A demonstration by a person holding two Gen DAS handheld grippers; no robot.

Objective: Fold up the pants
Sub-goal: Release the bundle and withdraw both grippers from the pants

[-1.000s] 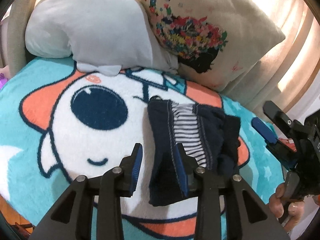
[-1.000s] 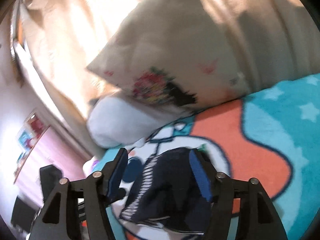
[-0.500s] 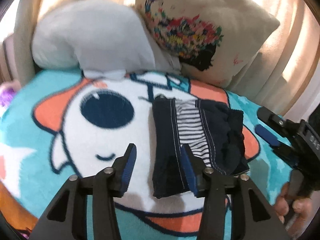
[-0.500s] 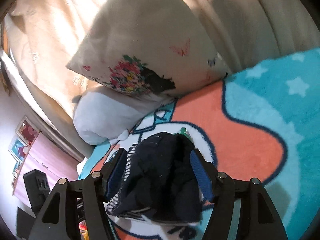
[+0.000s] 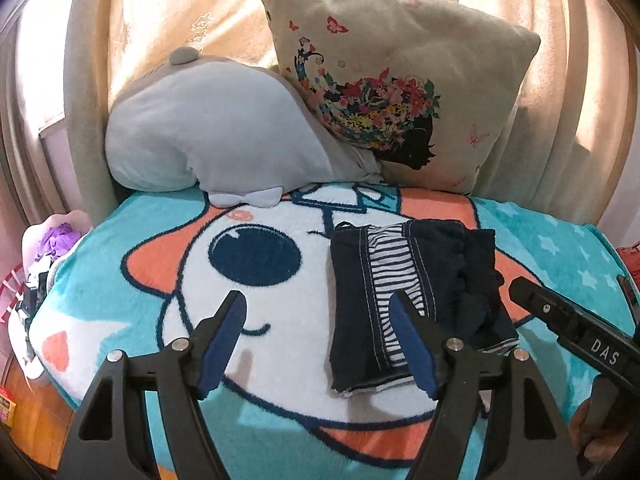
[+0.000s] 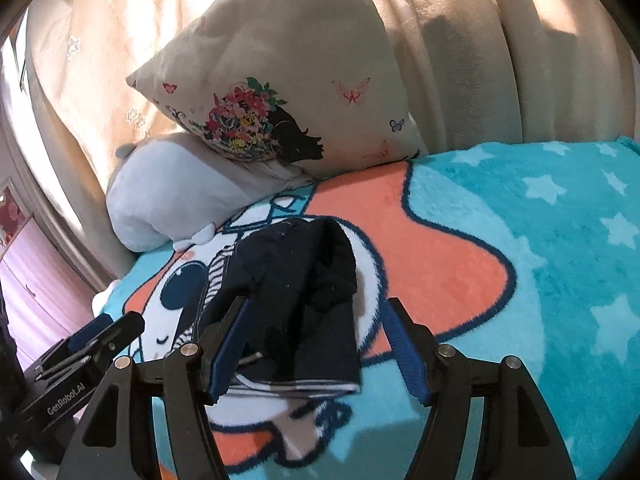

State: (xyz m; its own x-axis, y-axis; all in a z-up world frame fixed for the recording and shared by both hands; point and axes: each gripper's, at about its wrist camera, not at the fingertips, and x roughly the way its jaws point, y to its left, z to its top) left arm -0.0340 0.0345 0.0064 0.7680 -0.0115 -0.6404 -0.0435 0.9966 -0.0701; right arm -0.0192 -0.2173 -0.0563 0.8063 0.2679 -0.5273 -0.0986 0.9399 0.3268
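Observation:
The dark navy pants with a striped lining lie folded in a compact bundle on the cartoon blanket; they also show in the right wrist view. My left gripper is open and empty, hovering above the blanket at the bundle's near left edge. My right gripper is open and empty, raised just in front of the bundle. Neither touches the pants. The right gripper's body shows in the left wrist view, and the left gripper shows in the right wrist view.
A grey plush cushion and a beige flower-print pillow lean against the curtain behind the blanket. A purple bundle sits off the left edge. Blue starred blanket spreads to the right.
Both grippers have pulled back and up from the folded pants and opened wider. The pants lie still on the blanket.

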